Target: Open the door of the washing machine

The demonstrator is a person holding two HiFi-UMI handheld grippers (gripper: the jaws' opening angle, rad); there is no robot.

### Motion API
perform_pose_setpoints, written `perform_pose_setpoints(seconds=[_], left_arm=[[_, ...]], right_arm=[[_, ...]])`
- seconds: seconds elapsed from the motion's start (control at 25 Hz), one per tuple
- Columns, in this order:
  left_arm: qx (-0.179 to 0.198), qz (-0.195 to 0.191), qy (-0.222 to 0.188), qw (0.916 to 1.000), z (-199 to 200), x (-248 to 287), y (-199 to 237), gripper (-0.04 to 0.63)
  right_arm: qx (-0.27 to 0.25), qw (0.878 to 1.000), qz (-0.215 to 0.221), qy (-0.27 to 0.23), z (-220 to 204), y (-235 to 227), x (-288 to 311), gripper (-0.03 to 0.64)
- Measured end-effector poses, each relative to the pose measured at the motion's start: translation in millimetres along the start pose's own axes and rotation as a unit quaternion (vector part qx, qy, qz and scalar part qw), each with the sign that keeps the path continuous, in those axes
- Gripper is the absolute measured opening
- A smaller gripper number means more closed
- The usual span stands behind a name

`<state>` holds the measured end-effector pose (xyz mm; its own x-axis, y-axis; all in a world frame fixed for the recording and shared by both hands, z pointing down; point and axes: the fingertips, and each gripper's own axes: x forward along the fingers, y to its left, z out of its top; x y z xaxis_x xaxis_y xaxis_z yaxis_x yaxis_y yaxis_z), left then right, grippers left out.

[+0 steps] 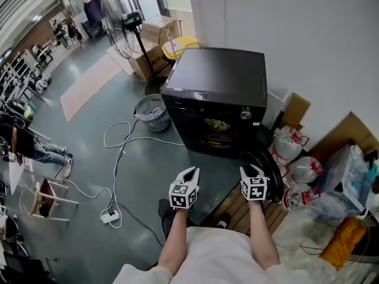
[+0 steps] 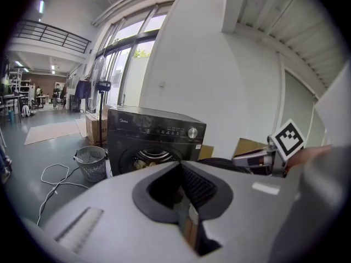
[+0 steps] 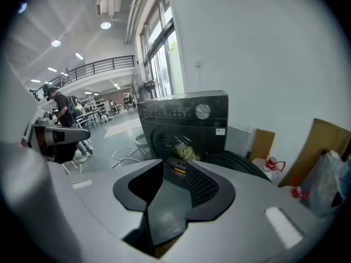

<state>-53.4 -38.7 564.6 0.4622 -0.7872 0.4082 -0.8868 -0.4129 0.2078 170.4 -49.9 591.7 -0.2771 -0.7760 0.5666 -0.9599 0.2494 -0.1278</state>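
A black front-loading washing machine (image 1: pixel 216 93) stands against the white wall. Its round door (image 1: pixel 265 164) hangs swung out to the right, and the drum (image 1: pixel 218 125) shows laundry inside. My left gripper (image 1: pixel 189 171) is held in the air in front of the machine, apart from it, jaws shut on nothing. My right gripper (image 1: pixel 253 170) hovers just in front of the open door's edge, jaws a little apart with nothing between them. In the left gripper view the machine (image 2: pixel 153 136) lies ahead of the shut jaws. In the right gripper view the open drum (image 3: pixel 184 149) and door (image 3: pixel 241 160) are close ahead.
A wire waste basket (image 1: pixel 151 112) stands left of the machine. White cable and a power strip (image 1: pixel 112 216) lie on the floor. A standing fan (image 1: pixel 121 16) and cardboard boxes (image 1: pixel 154 40) are behind. Tied plastic bags (image 1: pixel 296 158) crowd the right. I stand by a wooden pallet (image 1: pixel 237 212).
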Motion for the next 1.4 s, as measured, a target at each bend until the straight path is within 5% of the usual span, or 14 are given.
perform_pose_setpoints(seconds=[0.32,0.56,0.76,1.04,1.4], left_arm=[[-0.002,0.025,0.032,0.9992,-4.0,-0.8,12.9,0.057],[-0.028,0.050,0.064,0.9963,-8.9,-4.0,27.6,0.057],[-0.049,0.032,0.089,0.9943,-8.7,-2.4,18.1,0.057],[0.037,-0.006,0.029,0.9989,8.9,-0.6,-5.7,0.057],[0.043,0.001,0.003,0.9991,21.1,-10.5,-1.4,0.057]], right_arm=[[0.015,0.998,0.057,-0.017,-20.1,69.5,-1.6,0.126],[0.011,0.997,0.079,-0.022,-18.7,84.5,-1.2,0.126],[0.022,0.996,0.084,-0.023,-20.3,86.0,-4.0,0.124],[0.028,0.995,0.088,-0.028,-22.9,87.9,-3.5,0.121],[0.024,0.995,0.093,-0.028,-29.1,91.0,-8.5,0.106]])
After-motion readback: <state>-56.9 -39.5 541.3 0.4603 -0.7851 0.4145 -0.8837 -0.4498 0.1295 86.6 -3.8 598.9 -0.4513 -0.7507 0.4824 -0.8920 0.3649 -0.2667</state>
